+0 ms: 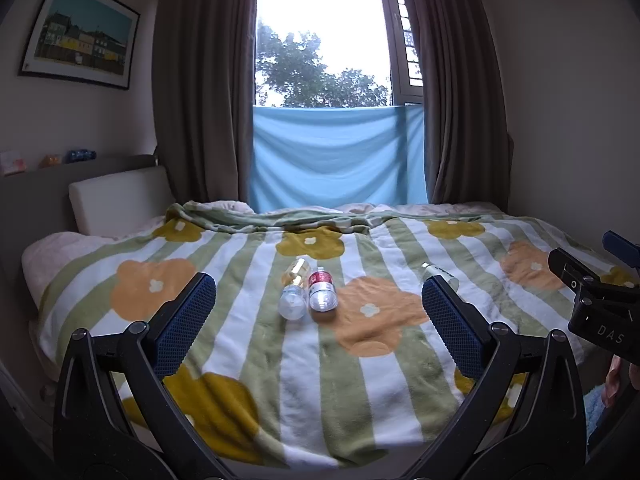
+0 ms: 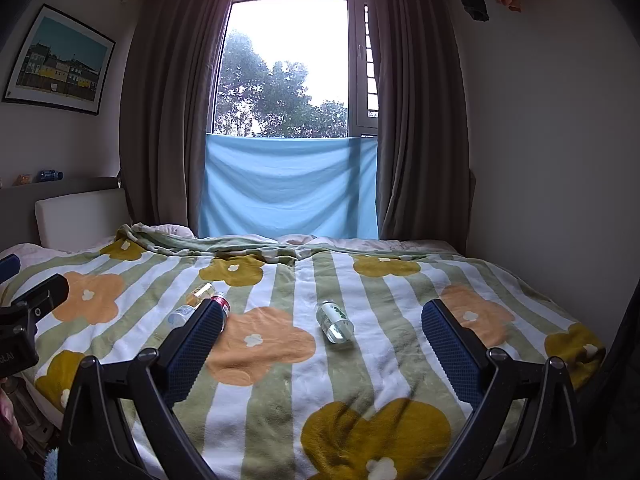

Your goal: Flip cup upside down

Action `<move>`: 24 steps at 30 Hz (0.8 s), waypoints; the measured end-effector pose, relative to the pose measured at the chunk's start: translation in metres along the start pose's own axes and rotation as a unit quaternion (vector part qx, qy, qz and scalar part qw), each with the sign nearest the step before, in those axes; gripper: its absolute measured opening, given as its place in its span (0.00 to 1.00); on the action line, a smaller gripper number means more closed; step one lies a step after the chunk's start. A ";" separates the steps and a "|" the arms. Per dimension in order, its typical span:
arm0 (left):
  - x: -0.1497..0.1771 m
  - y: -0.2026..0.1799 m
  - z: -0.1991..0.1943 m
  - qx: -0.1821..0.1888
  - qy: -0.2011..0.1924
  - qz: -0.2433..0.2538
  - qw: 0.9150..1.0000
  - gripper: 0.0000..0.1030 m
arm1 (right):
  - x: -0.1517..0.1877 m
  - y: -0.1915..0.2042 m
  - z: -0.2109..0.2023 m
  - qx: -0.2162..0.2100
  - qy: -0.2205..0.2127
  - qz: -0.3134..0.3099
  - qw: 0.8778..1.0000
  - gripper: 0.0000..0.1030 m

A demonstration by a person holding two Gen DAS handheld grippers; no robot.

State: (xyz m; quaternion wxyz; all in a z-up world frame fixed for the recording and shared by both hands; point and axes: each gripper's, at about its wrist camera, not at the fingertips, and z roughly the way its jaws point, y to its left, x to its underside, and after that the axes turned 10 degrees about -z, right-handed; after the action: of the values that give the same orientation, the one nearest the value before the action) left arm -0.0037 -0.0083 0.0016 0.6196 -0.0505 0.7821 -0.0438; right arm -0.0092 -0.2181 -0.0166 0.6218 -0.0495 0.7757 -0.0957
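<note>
Left wrist view: left tongs (image 1: 319, 304) spread wide and empty, yellow-labelled cup (image 1: 295, 285) and red-labelled cup (image 1: 322, 290) lying side by side on the bed (image 1: 248, 344) between their tips; right wrist view: right tongs (image 2: 322, 326) equally wide, empty, green-labelled cup (image 2: 334, 321) on its side between the tips.

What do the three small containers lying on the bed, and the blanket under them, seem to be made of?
Green-labelled bottle: clear glossy plastic or glass, see-through base. Red-labelled bottle and gold-labelled bottle: likewise clear, shiny. Blanket: soft matte fleece, fuzzy nap.
</note>
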 end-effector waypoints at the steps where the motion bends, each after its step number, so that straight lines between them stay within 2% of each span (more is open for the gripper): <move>1: 0.000 0.000 0.000 0.000 0.000 0.000 1.000 1.00 | 0.000 0.000 0.000 0.000 0.000 0.000 1.000 0.97; 24: 0.001 0.001 0.000 0.001 -0.002 -0.002 1.000 1.00 | 0.000 0.001 0.000 0.001 0.000 0.000 1.000 0.97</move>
State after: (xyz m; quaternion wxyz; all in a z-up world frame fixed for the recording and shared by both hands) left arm -0.0041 -0.0069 0.0010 0.6211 -0.0514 0.7807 -0.0451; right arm -0.0096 -0.2171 -0.0166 0.6218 -0.0489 0.7756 -0.0970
